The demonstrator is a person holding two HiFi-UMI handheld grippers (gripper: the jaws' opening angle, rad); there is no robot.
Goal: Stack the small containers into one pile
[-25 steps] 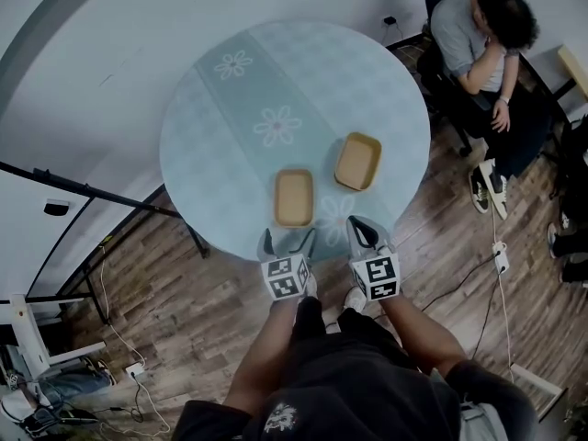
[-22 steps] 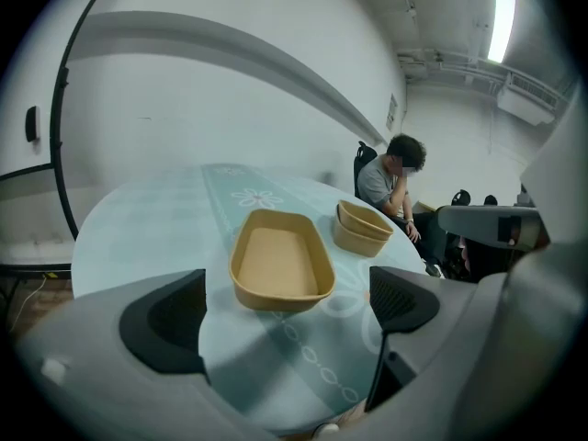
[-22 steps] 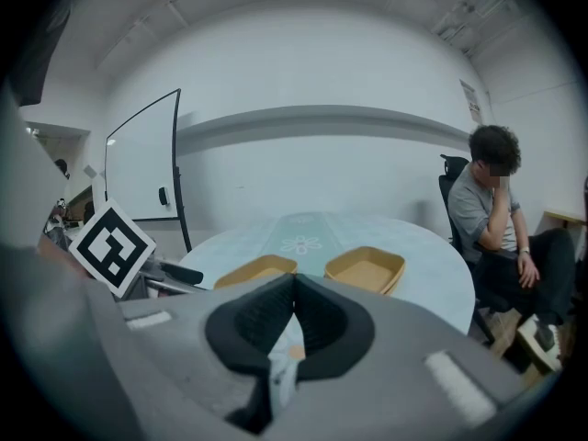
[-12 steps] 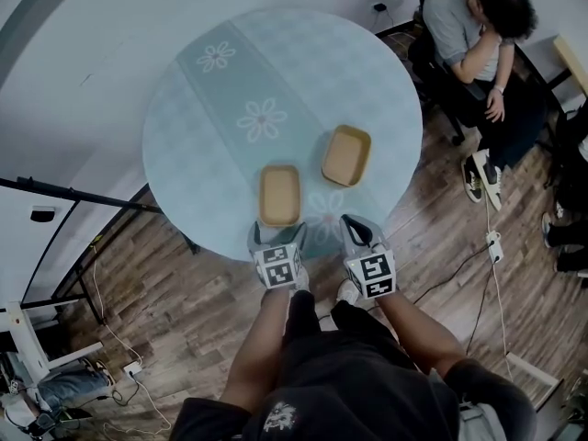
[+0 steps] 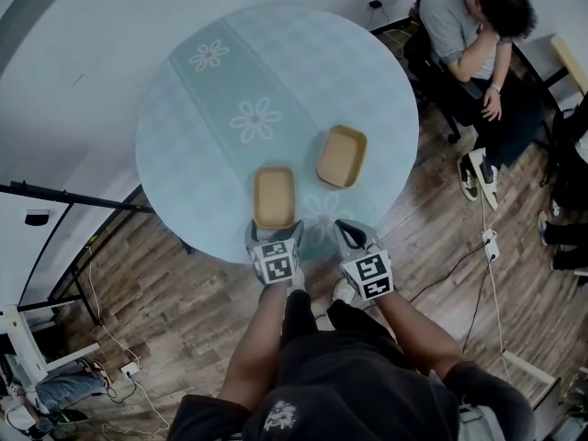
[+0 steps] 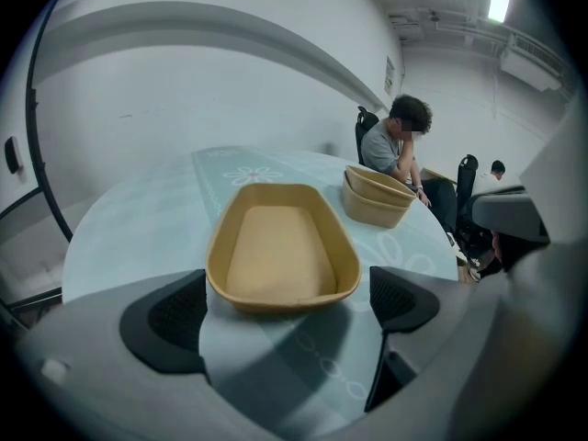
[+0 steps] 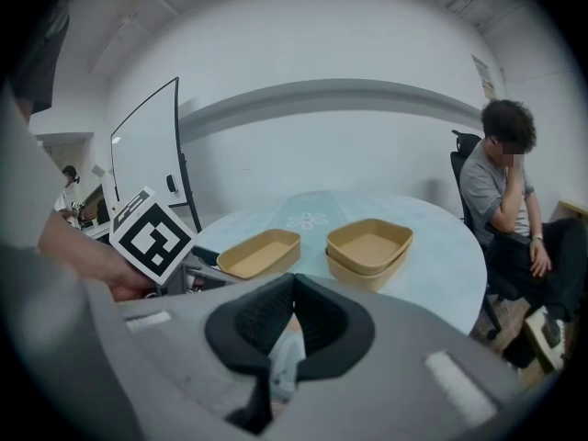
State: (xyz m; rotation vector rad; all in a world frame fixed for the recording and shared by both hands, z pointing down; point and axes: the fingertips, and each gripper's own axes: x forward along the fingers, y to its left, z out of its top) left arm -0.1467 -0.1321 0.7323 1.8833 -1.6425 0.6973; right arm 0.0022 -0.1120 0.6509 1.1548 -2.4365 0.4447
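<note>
A single shallow tan container (image 5: 275,197), oblong with rounded corners, is sitting open side up near the closest edge of a round table. Its near end is lying between the two black pads of the left gripper (image 5: 274,235). The jaws of that gripper have just been opening and are now standing wide, one pad on each side of the container's end, with neither pad pressing on it.

Farther in and to the right, apart from the single one, two more tan containers (image 5: 342,156) are already sitting nested one inside the other, forming a short pile turned at a slight angle.

The right gripper (image 5: 347,231) is hovering over the table's near edge, beside the left one and in front of the pile. Its jaws are pressed fully together with nothing between them.

The table (image 5: 202,136) is wearing a pale blue-green checked cloth with a darker band running across it, printed with white flowers.

Around the table, a wooden plank floor (image 5: 184,292) is showing. At the far right, a person (image 5: 473,30) in a grey shirt is sitting on a dark chair, one hand raised to the head.
</note>
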